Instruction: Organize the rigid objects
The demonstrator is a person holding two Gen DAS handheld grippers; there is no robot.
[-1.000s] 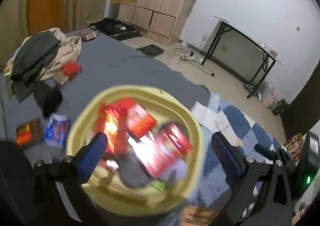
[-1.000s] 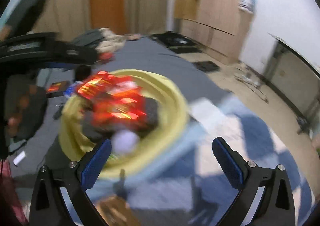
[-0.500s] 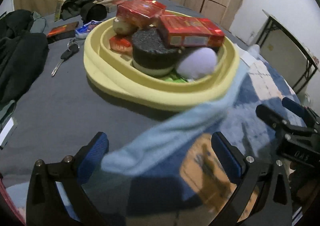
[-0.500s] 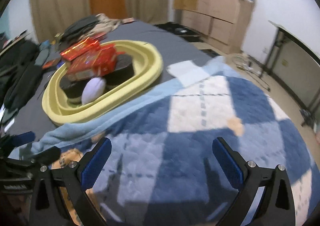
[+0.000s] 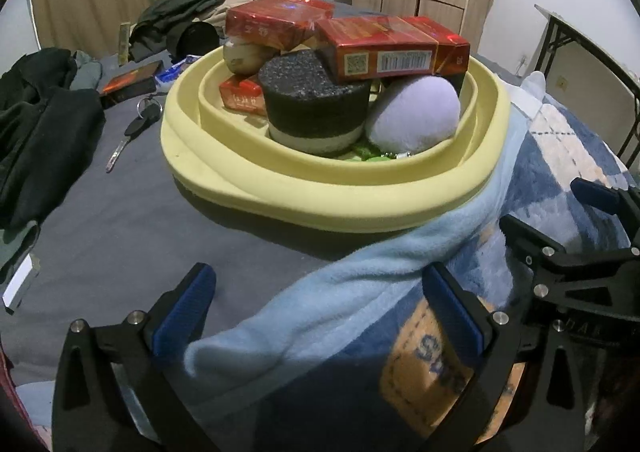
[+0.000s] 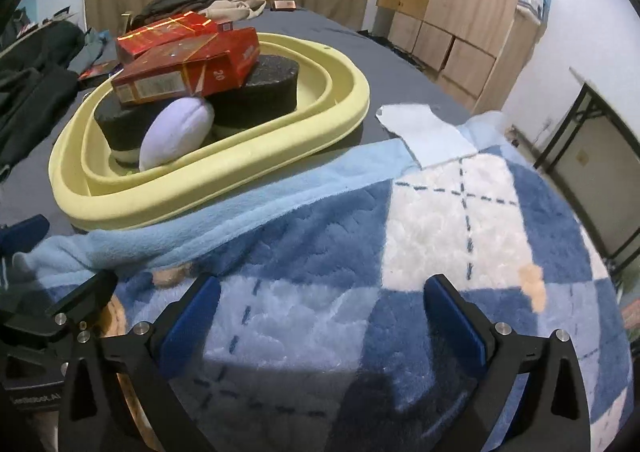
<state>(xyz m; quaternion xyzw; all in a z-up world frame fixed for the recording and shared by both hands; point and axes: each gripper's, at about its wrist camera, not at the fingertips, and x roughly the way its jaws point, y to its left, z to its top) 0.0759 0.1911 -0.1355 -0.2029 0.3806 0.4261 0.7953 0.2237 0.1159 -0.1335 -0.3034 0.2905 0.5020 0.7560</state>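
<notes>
Both grippers low over the bed, near its front edge. Left gripper [image 5: 320, 316]: blue-padded fingers [image 5: 182, 312] spread wide, nothing between them; they straddle the folded pale-blue hem of the fleece blanket [image 5: 360, 284]. Right gripper [image 6: 320, 316]: fingers likewise spread wide and empty, hovering over the blue-and-white checked plush blanket [image 6: 460, 211]. Each gripper's black frame shows at the side of the other's view, so the two sit close side by side.

Pale yellow oval plastic basin [image 5: 320, 207] rests on the grey bedsheet [image 5: 120, 228], just beyond the blanket hem; the hem touches the basin's near-right rim. Contents, piled above the rim:
- black round foam block with a white base [image 5: 316, 99], front centre
- lavender egg-shaped plush [image 5: 416, 111], touching the block on its right
- red cigarette box with barcode [image 5: 392, 47], lying on top of the foam block
- second red cigarette box [image 5: 276, 23], behind and left of it, resting on a tan rounded object [image 5: 244, 57]
- third red box [image 5: 242, 95], low on the basin floor at left
- small green items [image 5: 372, 155] on the basin floor in front, too hidden to identify

Outside the basin, on the sheet toward the left edge: a car key on a ring [image 5: 136, 127], a dark red flat packet [image 5: 128, 83], dark clothing heaps [image 5: 40, 123]. Wooden wardrobe [image 6: 460, 3] stands beyond the bed.
</notes>
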